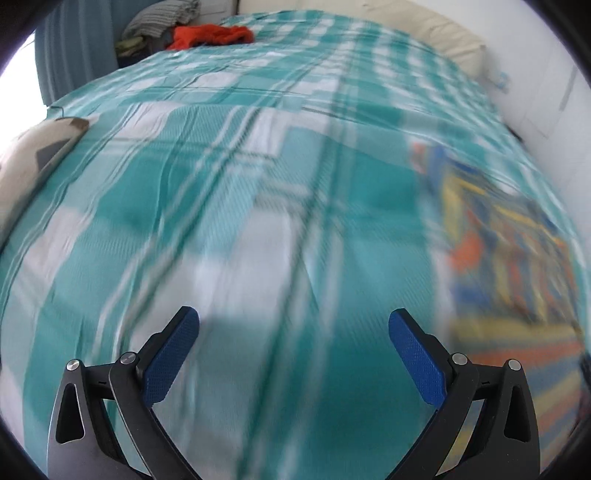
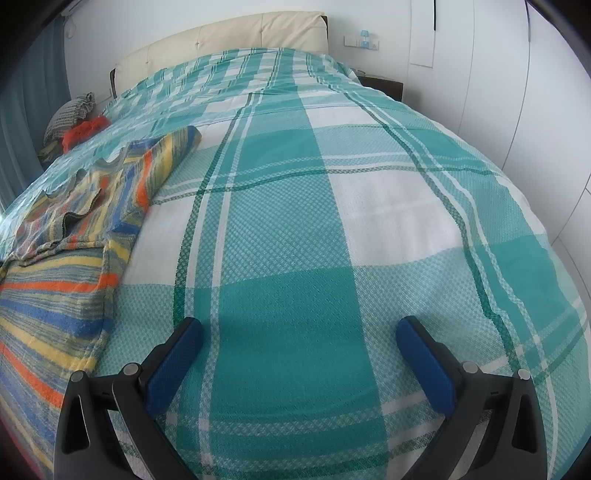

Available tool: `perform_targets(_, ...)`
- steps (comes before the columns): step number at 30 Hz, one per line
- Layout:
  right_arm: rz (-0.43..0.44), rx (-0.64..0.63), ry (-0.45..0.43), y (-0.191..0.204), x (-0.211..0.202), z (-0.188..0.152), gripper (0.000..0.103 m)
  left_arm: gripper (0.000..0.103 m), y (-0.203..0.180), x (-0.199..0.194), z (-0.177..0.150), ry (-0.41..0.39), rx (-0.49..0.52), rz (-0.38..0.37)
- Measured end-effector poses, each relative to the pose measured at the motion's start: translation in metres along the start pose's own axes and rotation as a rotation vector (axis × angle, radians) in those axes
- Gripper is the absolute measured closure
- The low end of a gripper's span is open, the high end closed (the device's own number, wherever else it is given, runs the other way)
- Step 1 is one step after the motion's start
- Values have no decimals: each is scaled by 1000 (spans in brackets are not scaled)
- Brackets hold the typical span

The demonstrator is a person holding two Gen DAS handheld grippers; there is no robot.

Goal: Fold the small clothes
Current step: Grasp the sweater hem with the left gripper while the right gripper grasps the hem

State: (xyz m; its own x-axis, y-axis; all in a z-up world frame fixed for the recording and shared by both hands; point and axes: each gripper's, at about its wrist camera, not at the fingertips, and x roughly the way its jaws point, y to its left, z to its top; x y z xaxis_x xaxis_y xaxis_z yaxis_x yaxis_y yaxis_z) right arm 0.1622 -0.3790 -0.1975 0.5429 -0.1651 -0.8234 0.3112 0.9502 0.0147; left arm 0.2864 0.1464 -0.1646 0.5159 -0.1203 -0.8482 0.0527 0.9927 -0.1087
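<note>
1. The left gripper [image 1: 293, 321] hangs over the teal-and-white checked bedspread [image 1: 229, 192], its blue-padded fingers [image 1: 171, 354] spread wide with only bedspread showing between them.
2. The left wrist view is smeared by motion blur, most heavily in the near part of the bed, so fine detail there cannot be read.
3. The right gripper [image 2: 299, 332] is likewise spread wide above the bedspread [image 2: 332, 206], its blue pads [image 2: 424, 365] gripping nothing.
4. The striped garment [image 2: 74, 206], banded in blue, orange, yellow and grey-green, lies flat on the bedspread to the left of the right gripper, its upper part partly folded over with a sleeve reaching toward the far end.
5. In the left wrist view the same striped garment [image 1: 517, 258] shows as a blurred patch at the right, beside the left gripper and not touching it.
6. An orange garment [image 1: 214, 35] sits in a crumpled pile at the far left of the bed, beside a grey checked cloth [image 1: 162, 18].
7. A cream padded headboard [image 2: 229, 35] stands at the far end of the bed against a white wall [image 2: 480, 74].
8. A pale patterned cushion [image 1: 33, 158] rests at the left edge of the bed in the left wrist view.
</note>
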Motion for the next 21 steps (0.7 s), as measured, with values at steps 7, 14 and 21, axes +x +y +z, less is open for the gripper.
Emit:
perform_targets(7,22,-36,63,2,-9,9,0,1,-30,-78,-84,80,155,-116)
perform_targets(14,344,-140,124,10,-119,-23,8,1,-32,-106,-151,282,110,-246)
perform_targets(21,540,-79,424,27,-164,-107,14,2,-55,-95,-187,384,187,-215)
